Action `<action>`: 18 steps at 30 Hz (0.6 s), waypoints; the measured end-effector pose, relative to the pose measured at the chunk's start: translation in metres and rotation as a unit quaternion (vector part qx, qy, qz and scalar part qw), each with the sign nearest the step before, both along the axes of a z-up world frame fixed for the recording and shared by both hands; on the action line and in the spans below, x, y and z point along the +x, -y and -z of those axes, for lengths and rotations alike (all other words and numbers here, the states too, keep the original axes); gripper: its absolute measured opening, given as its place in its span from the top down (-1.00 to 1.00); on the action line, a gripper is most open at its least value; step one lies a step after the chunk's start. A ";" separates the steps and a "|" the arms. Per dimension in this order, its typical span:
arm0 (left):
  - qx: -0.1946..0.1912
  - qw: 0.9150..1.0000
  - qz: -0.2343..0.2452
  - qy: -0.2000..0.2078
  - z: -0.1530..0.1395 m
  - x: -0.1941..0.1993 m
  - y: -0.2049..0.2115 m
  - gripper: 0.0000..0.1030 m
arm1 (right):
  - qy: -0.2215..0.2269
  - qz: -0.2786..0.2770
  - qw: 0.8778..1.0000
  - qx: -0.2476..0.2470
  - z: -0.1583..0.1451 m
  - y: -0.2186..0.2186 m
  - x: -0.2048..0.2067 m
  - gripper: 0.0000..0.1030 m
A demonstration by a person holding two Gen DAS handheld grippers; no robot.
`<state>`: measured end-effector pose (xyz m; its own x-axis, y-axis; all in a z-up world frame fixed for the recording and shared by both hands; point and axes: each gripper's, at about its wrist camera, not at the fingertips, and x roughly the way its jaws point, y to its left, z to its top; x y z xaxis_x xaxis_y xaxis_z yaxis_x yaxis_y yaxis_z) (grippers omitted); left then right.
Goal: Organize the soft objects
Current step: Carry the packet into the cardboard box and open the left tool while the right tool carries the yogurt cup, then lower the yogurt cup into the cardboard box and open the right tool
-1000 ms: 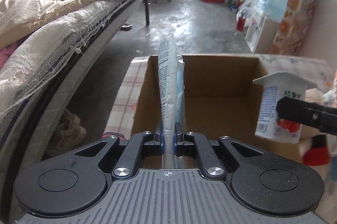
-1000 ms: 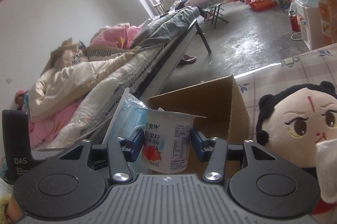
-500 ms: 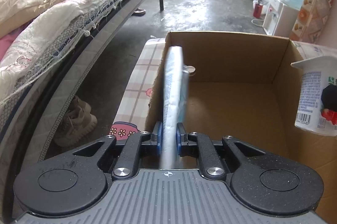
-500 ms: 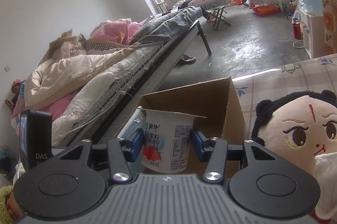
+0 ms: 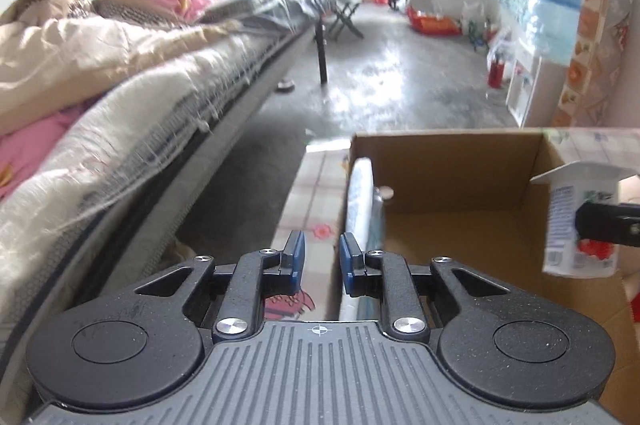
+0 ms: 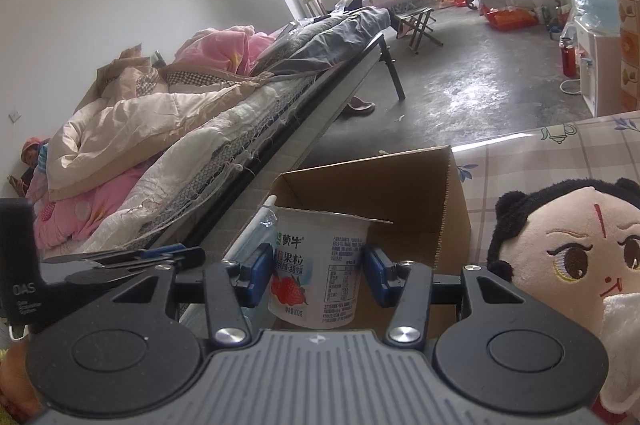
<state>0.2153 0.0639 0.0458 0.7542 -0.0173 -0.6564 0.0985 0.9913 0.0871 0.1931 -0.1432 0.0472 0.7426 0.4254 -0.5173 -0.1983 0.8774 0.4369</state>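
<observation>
The left gripper [image 5: 322, 255] has just been opening, nothing between its jaws; the right gripper [image 6: 317, 275] clamps the yogurt cup [image 6: 320, 265] near the cardboard box [image 6: 404, 193].

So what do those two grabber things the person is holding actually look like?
Both look alike. The left gripper and right gripper each have a grey ribbed body, two black speckled round housings, black link arms with silver screws, and blue pads on the fingers. In the right wrist view, the left one carries a black block lettered DAS.
</observation>
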 end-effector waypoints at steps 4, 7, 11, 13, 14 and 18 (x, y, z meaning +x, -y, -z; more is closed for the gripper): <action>-0.029 0.999 -0.013 0.017 -0.010 -0.007 -0.018 0.59 | -0.017 -0.011 1.000 -0.013 -0.003 -0.017 0.016 -0.02; -0.051 0.998 -0.026 0.017 -0.011 -0.008 -0.033 0.57 | -0.037 -0.015 0.999 -0.027 -0.002 -0.036 0.039 -0.02; -0.082 0.995 -0.054 0.012 -0.009 -0.006 -0.057 0.56 | -0.062 -0.015 0.996 -0.061 0.007 -0.063 0.074 -0.02; -0.095 0.993 -0.070 0.011 -0.008 -0.003 -0.071 0.55 | -0.073 -0.009 0.994 -0.076 0.016 -0.076 0.090 -0.02; -0.101 0.992 -0.077 0.011 -0.007 -0.004 -0.078 0.55 | -0.076 -0.008 0.993 -0.086 0.020 -0.083 0.097 -0.02; -0.113 0.988 -0.102 0.010 -0.003 -0.003 -0.101 0.53 | -0.076 -0.006 0.989 -0.125 0.037 -0.102 0.117 -0.02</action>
